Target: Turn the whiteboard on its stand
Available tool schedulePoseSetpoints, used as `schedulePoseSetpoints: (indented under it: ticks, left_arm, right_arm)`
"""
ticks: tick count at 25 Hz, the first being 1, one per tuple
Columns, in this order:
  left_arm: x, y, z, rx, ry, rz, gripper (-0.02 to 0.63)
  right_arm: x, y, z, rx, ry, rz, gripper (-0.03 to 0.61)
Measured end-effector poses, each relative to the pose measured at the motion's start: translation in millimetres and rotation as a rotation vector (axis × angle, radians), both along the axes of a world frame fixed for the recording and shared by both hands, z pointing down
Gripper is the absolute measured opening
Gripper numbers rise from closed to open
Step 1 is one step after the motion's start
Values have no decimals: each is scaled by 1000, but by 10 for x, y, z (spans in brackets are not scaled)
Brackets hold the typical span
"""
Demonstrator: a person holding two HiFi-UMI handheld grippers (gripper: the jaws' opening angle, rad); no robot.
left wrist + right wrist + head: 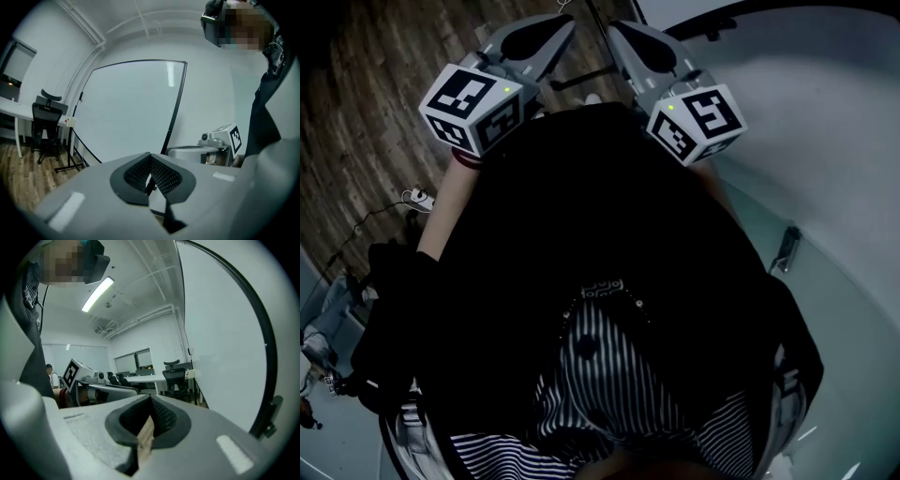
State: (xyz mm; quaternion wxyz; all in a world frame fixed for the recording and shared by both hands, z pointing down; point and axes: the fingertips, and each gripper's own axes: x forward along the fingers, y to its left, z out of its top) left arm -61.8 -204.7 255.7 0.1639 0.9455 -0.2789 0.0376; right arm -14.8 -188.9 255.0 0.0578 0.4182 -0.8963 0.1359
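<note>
The whiteboard [825, 141] is a large white panel in a thin black frame, to the right in the head view. It fills the middle of the left gripper view [136, 108] and the right side of the right gripper view [220, 333]. My left gripper [546, 36] and right gripper [636, 45] are held up side by side in front of my dark top, apart from the board. The left gripper [150, 157] has its jaws closed tip to tip with nothing between them. The right gripper [150, 401] is shut and empty too. A black clamp [271, 417] sits on the board's frame.
A black office chair [46, 117] stands beside a white desk [9, 105] on the wooden floor [366, 112]. The stand's black legs [70, 164] reach out at the board's left. A cable with a plug [417, 197] lies on the floor. More desks and chairs [176, 373] stand further back.
</note>
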Motion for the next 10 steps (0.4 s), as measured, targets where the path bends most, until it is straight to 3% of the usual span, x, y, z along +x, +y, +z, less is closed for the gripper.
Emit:
schedulePoseSetpoints:
  ticks: [4, 10]
  left_arm:
    - [-391, 126, 15, 18, 9, -55, 2]
    - [-637, 284, 65, 11, 14, -59, 2]
  right_arm:
    - [-357, 63, 27, 18, -12, -28, 1]
    - [-659, 162, 26, 29, -2, -60, 2]
